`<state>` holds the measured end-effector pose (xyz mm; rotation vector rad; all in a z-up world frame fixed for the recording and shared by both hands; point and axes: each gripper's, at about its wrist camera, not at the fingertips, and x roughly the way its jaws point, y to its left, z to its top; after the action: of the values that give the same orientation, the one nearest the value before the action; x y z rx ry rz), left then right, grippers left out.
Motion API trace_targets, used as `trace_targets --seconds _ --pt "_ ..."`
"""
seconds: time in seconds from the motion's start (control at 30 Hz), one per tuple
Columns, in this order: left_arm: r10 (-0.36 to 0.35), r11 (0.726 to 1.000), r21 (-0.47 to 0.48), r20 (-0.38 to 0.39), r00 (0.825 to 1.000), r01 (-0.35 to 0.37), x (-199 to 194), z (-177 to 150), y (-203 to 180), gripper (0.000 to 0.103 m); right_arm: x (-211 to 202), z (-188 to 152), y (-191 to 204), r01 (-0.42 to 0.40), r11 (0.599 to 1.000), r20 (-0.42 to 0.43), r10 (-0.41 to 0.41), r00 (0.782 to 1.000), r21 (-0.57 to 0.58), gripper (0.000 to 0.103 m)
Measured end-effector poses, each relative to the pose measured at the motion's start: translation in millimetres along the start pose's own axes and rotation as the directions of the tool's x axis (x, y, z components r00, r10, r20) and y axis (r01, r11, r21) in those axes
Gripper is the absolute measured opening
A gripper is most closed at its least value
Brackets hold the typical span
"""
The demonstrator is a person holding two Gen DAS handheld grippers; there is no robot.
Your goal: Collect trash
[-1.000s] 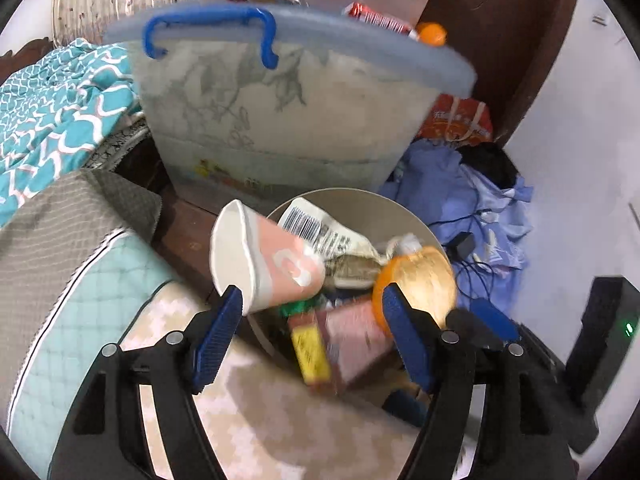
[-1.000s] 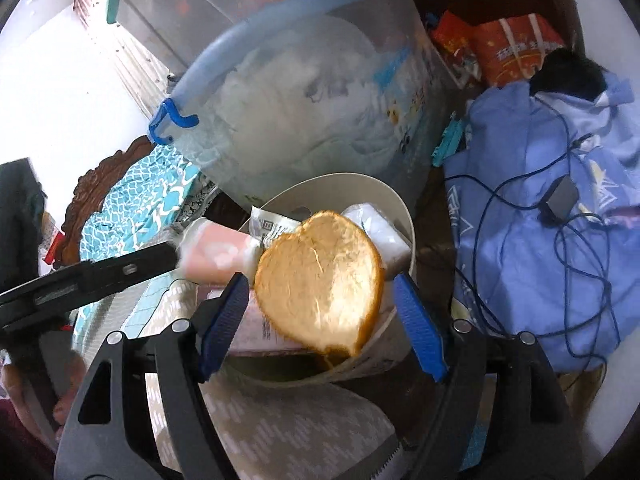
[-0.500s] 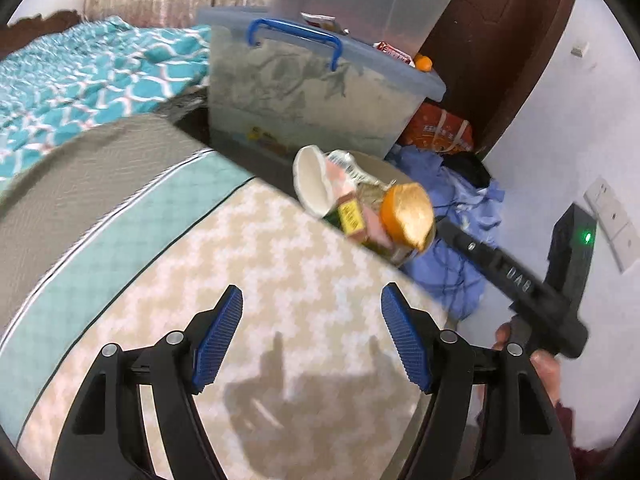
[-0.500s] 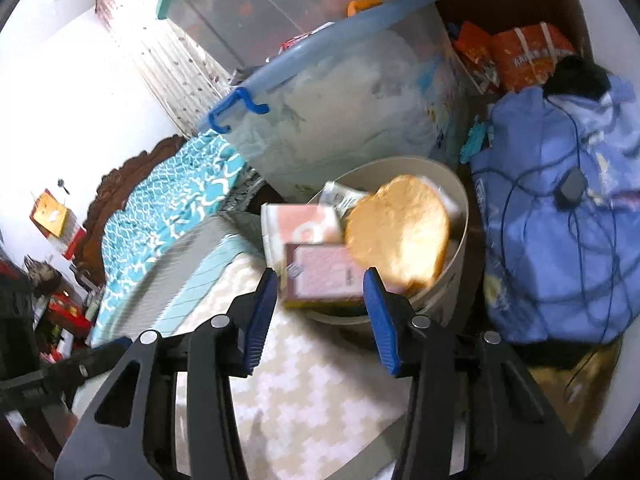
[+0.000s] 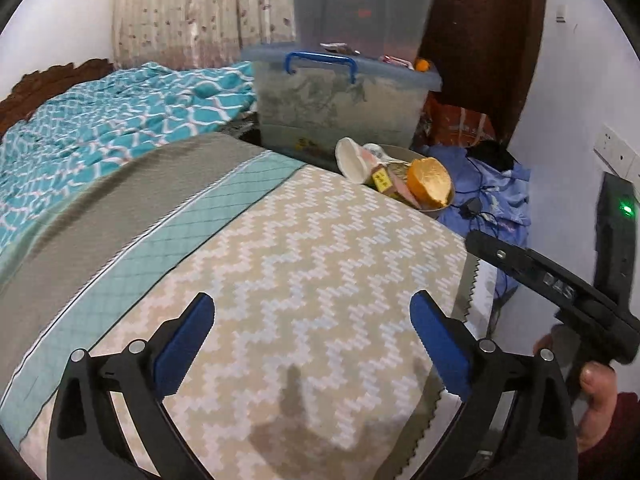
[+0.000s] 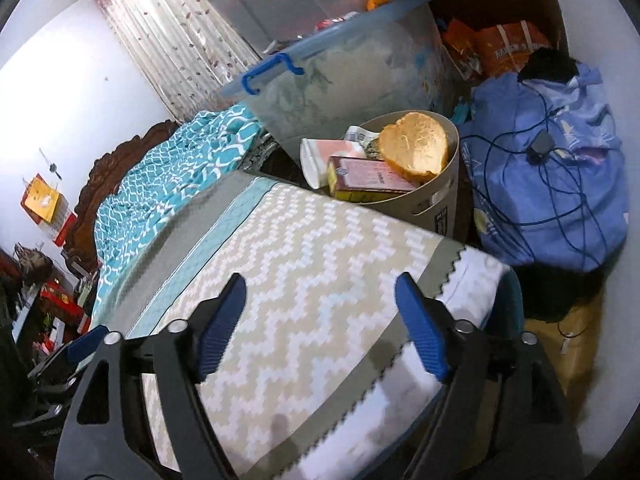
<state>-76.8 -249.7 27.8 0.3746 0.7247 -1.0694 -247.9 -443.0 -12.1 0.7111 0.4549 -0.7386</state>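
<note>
The trash bin (image 6: 436,204), a round beige tub, stands just past the far edge of the zigzag-patterned cloth (image 6: 320,280) and is heaped above its rim. In it lie a paper cup (image 6: 324,154) on its side at the left, a pink and yellow carton (image 6: 372,178) in front, half an orange peel (image 6: 416,150) at the right with its pale inside showing, and a crumpled wrapper (image 6: 360,134) with a barcode behind them. The carton's print is too small to read. A dark label on the bin's outer wall is also unreadable. Behind the bin stands a clear storage box (image 6: 352,68) with a blue lid and blue handle, and to the bin's right lies a heap of blue clothes (image 6: 552,184) with black cables across it; an orange bag (image 6: 508,46) beyond bears white characters I cannot make out.

The left gripper (image 5: 312,344) hovers over the cloth, well short of the bin, its jaws spread wide after just opening further, with nothing between them. The right gripper (image 6: 320,324) also hangs over the cloth near the bin, its jaws having just opened wider too, empty and touching nothing. In the left wrist view the right gripper's black body shows pale letters, too blurred to read, gripped by a hand (image 5: 600,392).
</note>
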Motion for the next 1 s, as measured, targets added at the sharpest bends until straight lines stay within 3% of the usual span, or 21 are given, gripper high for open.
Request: trace_targets --seconds 0.13,0.37,0.73,1.0 --pt "0.005 0.999 -0.045 0.027 1.000 -0.004 -21 -10 17 0.094 -16 -15 21 0.006 1.000 -0.004 -0.007 1.000 -0.019 0.088" --pt "0.037 0.996 -0.082 0.050 0.998 -0.033 -47 -25 38 0.094 -32 -37 51 0.024 0.999 -0.006 -0.024 1.000 -0.039 0.092" --pt "0.095 0.994 -0.056 0.058 0.994 -0.091 -67 -41 49 0.094 -53 -55 67 0.082 0.997 0.026 -0.082 0.996 -0.011 0.099" --pt "0.102 0.993 -0.062 0.066 0.993 -0.098 -74 -43 53 0.094 -63 -58 78 0.070 0.997 0.041 -0.069 0.997 -0.027 0.099"
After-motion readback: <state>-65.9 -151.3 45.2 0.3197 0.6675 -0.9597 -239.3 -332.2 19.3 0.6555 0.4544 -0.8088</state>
